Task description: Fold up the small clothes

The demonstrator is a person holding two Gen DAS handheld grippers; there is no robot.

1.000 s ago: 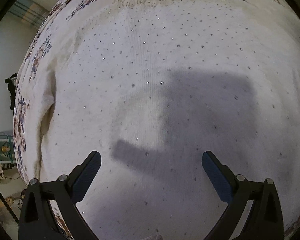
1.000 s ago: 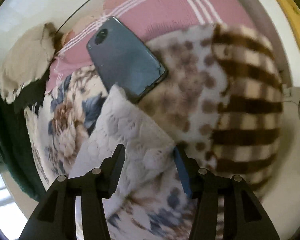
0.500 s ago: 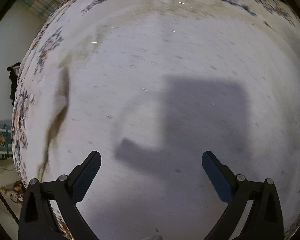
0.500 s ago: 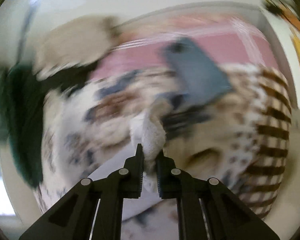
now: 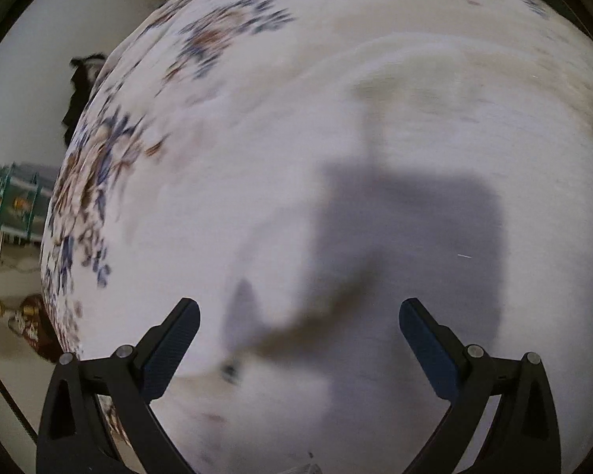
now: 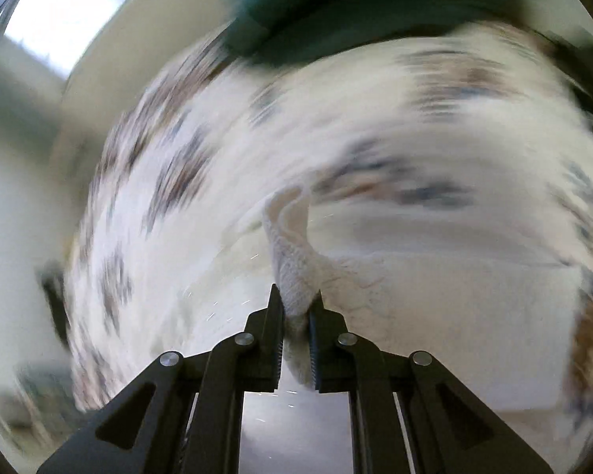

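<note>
A cream knit sweater (image 5: 395,150) with tiny sparkles lies spread on a floral sheet (image 5: 99,181). In the left wrist view my left gripper (image 5: 298,326) hangs open above the sweater's edge, nothing between its fingers; the picture is blurred by motion. In the right wrist view my right gripper (image 6: 296,308) is shut on a lacy corner of the sweater (image 6: 292,264), which rises from the pads as a pinched ridge. The rest of the sweater (image 6: 435,308) stretches to the right below it.
A dark green cloth (image 6: 336,8) lies at the far edge of the floral sheet (image 6: 170,181). Beyond the sheet's left edge are the floor, a green crate (image 5: 16,205) and a dark item (image 5: 79,91) by the wall.
My right gripper closed on the sweater's lacy corner and swung it away from the phone and striped cloth. My left gripper slid sideways to the sweater's edge, staying open.
</note>
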